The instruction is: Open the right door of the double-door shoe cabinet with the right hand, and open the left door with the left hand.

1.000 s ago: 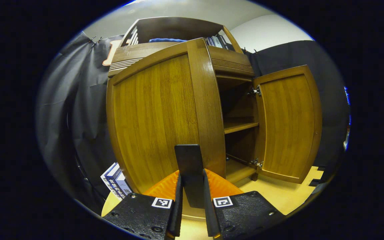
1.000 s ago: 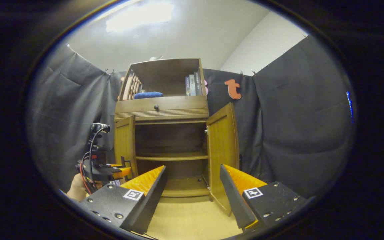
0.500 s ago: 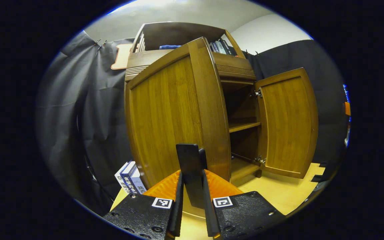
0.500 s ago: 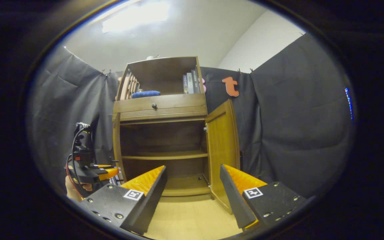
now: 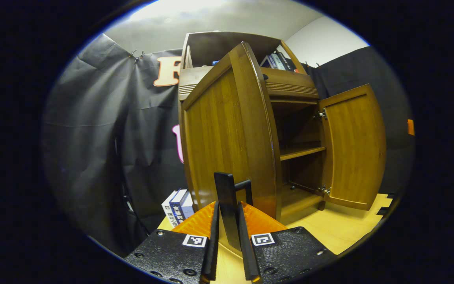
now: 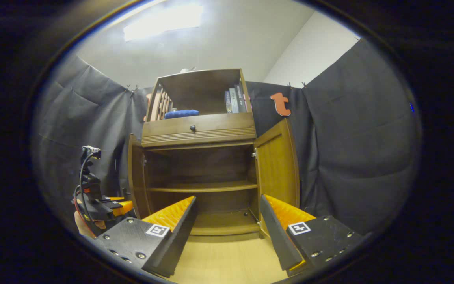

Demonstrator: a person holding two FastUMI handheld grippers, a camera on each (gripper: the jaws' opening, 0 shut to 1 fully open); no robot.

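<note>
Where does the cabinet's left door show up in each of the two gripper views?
Left gripper view: the left door stands centre frame, close up, its outer face showing and its handle between this hand-held gripper's fingers.
Right gripper view: it is at left of centre, swung open and seen nearly edge-on.
Shared landmark: the middle shelf.

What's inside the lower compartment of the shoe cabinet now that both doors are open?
Inside the shoe cabinet, one wooden shelf spans the compartment and looks bare, as does the bottom board. The right gripper's fingers cover its front left corner; the rear is too dark to judge.
</note>
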